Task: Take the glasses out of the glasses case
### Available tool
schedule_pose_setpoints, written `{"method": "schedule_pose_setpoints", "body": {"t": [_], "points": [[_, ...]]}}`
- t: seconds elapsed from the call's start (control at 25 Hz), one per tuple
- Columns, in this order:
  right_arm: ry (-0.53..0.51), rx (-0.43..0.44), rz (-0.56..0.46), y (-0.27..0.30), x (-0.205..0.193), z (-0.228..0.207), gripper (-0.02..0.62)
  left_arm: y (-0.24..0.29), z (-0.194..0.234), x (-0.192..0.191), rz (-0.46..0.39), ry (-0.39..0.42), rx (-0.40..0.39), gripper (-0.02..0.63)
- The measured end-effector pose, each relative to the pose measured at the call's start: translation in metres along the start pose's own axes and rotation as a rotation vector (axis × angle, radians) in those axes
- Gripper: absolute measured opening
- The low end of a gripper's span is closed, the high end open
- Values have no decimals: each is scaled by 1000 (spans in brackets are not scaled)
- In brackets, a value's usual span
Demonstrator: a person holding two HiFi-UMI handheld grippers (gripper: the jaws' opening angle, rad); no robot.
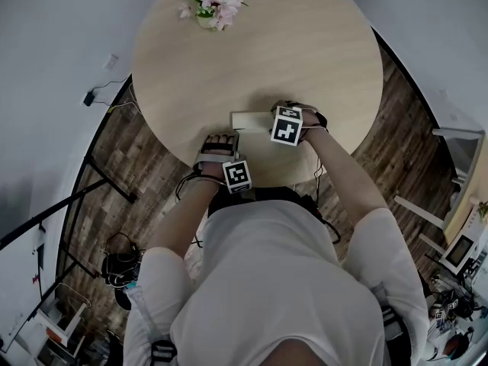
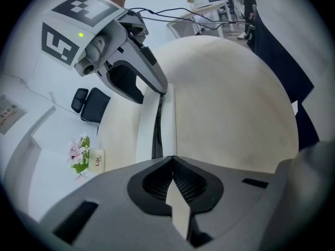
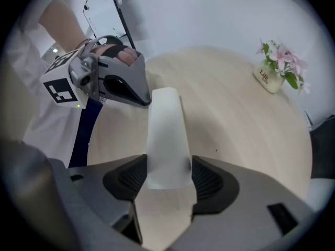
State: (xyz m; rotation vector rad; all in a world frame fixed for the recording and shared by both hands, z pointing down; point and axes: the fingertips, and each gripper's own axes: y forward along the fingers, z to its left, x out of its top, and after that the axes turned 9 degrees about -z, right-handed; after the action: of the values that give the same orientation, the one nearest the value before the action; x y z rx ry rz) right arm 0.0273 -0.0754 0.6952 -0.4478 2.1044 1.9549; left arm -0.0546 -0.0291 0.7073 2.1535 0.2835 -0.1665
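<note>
1. Nearest in, the person's arms point(image 1: 345, 172) reached over the near edge of the round wooden table point(image 1: 305, 44), one gripper going to each end of the work.
2. The left gripper point(image 2: 172, 159) had its jaws together, and the tips met right at the left end of the glasses case point(image 3: 166, 129). I couldn't tell whether they had nipped a thin lip of the lid or were only pressed against it.
3. The right gripper point(image 3: 168, 166) was clamped across the right end of the case, with a pad on each long side. That read as a bracing hold, there to stop the case skidding while the other end was worked.
4. The white case itself lay flat on the table, close to the near edge and stretched between the two grippers.
5. In the left gripper view a dark slit point(image 2: 157, 124) ran along the length of the case. My call was that the seam had just parted and the lid was far from up.
6. The glasses showed in no view and were presumably inside, so this looked like the opening step, with the lift-out not yet begun.
7. Farthest off, a pot of pink flowers point(image 1: 217, 2) sat at the far left rim, well apart from the action and clear of any swing of the lid.
</note>
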Motion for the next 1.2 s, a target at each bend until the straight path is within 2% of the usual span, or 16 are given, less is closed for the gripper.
{"method": "schedule_pose_setpoints", "body": {"t": [0.4,0.6,0.76,0.88,1.0,1.08,1.2], "points": [[119,-90,-120,-35,16,-38,267,0,0,1,-7,-7,-18,-3],[149,-180,-141,-44,15,-57,265,0,1,2,-8,-4,-19,-3],[135,-257,-174,-50,17,-63,251,0,0,1,-9,1,-18,-3],[123,-308,-206,-57,20,-60,217,1,-1,0,-11,-1,-17,-3],[132,-396,-250,-68,21,-57,130,0,-1,1,-12,0,-17,-3],[120,-486,-281,-78,23,-56,41,1,-1,1,-11,2,-17,-3],[76,-557,-319,-86,31,-46,17,2,0,0,-13,2,-18,-3]]}}
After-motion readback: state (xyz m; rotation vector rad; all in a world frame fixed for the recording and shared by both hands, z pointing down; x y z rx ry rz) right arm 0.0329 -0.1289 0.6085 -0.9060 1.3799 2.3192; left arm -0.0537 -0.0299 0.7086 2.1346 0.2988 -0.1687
